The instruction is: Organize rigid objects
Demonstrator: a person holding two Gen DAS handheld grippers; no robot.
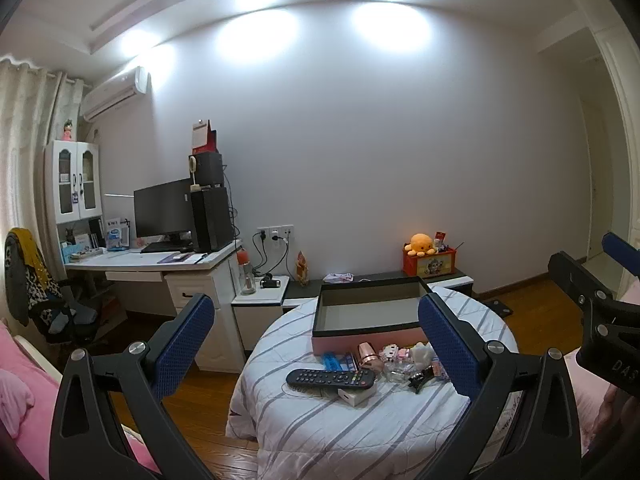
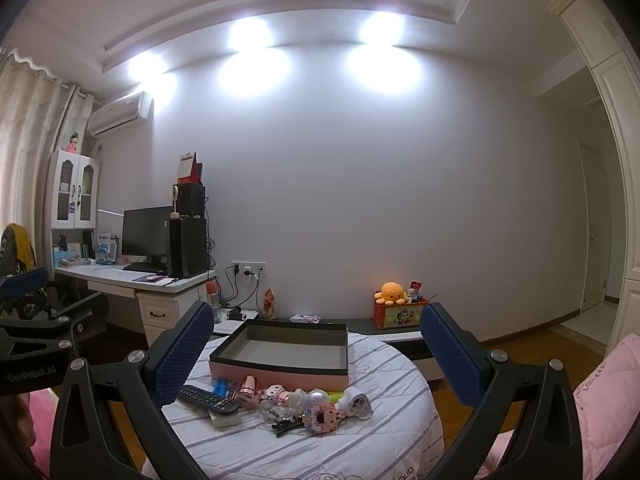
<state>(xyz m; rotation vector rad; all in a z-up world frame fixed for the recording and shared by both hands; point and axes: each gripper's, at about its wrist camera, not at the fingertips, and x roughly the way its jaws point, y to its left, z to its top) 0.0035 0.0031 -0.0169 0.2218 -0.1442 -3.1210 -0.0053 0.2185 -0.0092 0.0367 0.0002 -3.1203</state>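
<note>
An empty pink box with a dark rim [image 1: 370, 312] [image 2: 280, 350] stands at the back of a round table with a striped cloth [image 1: 360, 420] [image 2: 320, 440]. In front of it lie a black remote [image 1: 331, 378] [image 2: 208, 399], a small white box [image 1: 356, 395], a rose-gold cylinder [image 1: 370, 356] [image 2: 248, 391], a black hair clip [image 2: 286, 427], a pink block toy [image 2: 322, 416] and a white round gadget [image 2: 356, 402]. My left gripper [image 1: 316, 344] and right gripper [image 2: 316, 348] are both open and empty, held back above the table's near side.
A white desk [image 1: 160, 264] with monitor and computer tower stands at the left, with a chair [image 1: 40, 300]. A low cabinet [image 1: 400, 280] behind the table carries an orange plush octopus [image 1: 419, 244] on a red box. Pink bedding [image 2: 600, 400] lies to the right.
</note>
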